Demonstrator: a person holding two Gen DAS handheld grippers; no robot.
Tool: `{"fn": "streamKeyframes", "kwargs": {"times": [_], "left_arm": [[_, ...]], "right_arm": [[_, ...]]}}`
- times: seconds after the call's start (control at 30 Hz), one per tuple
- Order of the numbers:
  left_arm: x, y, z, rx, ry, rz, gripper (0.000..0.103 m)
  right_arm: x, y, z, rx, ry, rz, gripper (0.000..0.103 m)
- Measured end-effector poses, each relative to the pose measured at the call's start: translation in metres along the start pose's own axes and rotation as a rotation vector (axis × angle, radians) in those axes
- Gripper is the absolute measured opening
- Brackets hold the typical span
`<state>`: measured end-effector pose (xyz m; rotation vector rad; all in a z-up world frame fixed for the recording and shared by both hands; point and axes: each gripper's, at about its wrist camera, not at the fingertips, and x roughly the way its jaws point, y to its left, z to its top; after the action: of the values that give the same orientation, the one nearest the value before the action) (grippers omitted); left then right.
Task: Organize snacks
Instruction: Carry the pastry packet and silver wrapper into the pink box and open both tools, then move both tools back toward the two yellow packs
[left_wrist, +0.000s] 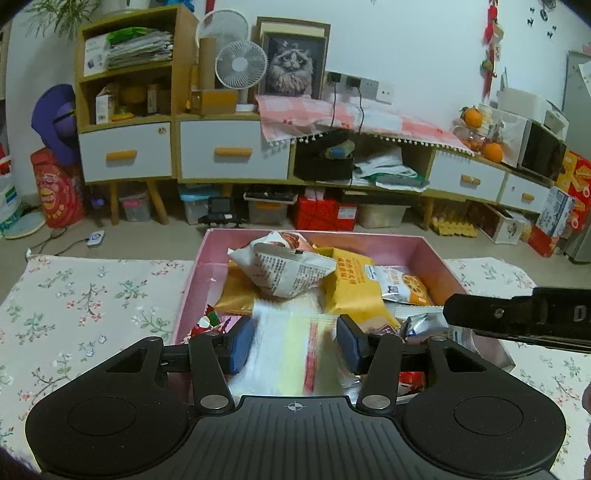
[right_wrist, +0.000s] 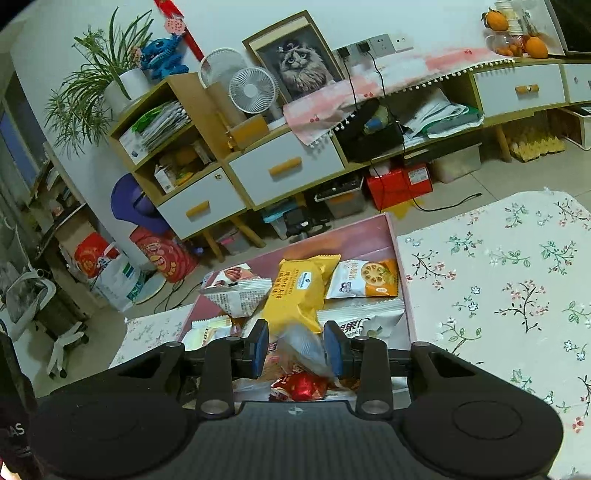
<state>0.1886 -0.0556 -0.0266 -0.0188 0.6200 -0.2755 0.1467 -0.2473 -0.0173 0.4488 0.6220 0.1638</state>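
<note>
The left gripper (left_wrist: 295, 341) has its jaws partly apart around a blurred pale packet (left_wrist: 291, 354), though contact is unclear. The right gripper (right_wrist: 295, 349) is parted with a silvery packet (right_wrist: 306, 349) against its right pad. Both hover over the near end of the pink box (left_wrist: 436, 254), where snack packets pile up on the floral tablecloth (left_wrist: 92, 295).

so counting it up: one pink box (left_wrist: 436, 254) on the floral cloth, with roughly eight snack packs I can tell apart in it: one yellow pack (right_wrist: 295, 295), one white pack with red print (left_wrist: 284, 269), one orange-and-white cracker pack (right_wrist: 364, 280), one silvery one (right_wrist: 306, 347), plus a few half buried. Two white fans (left_wrist: 241, 64), one framed cat picture (left_wrist: 291, 68), at least four white drawers (left_wrist: 125, 153), a few oranges (left_wrist: 493, 151), one potted plant (right_wrist: 110, 85), one blue plush toy (right_wrist: 164, 55)
</note>
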Motion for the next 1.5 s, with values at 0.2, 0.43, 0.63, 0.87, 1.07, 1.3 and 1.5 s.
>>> {"fn": "streamKeyframes", "kwargs": {"times": [0.2,0.43,0.63,0.87,1.07,1.3,1.5], "left_arm": [[-0.007,-0.001,0.001,0.007,0.009,-0.013,0.058],[-0.023,-0.008,0.000,0.052,0.039,0.011,0.065],[-0.045,-0.009,-0.002,0.072,0.052,0.022,0.073],[-0.069,-0.006,-0.007,0.082,0.079,0.029,0.082],[-0.088,0.001,-0.015,0.091,0.117,0.039,0.093],[-0.098,0.021,-0.032,0.055,0.147,0.044,0.097],[-0.098,0.041,-0.035,0.019,0.185,0.071,0.097]], "right_arm": [[-0.004,-0.002,0.001,0.003,-0.002,-0.001,0.027],[-0.012,0.003,0.002,-0.032,0.002,-0.006,0.035],[-0.024,0.012,-0.002,-0.104,0.014,-0.019,0.046],[-0.041,0.024,-0.008,-0.210,0.018,-0.050,0.057],[-0.052,0.036,-0.017,-0.284,0.037,-0.056,0.066],[-0.059,0.046,-0.030,-0.326,0.064,-0.068,0.075],[-0.058,0.054,-0.043,-0.362,0.086,-0.086,0.075]]}}
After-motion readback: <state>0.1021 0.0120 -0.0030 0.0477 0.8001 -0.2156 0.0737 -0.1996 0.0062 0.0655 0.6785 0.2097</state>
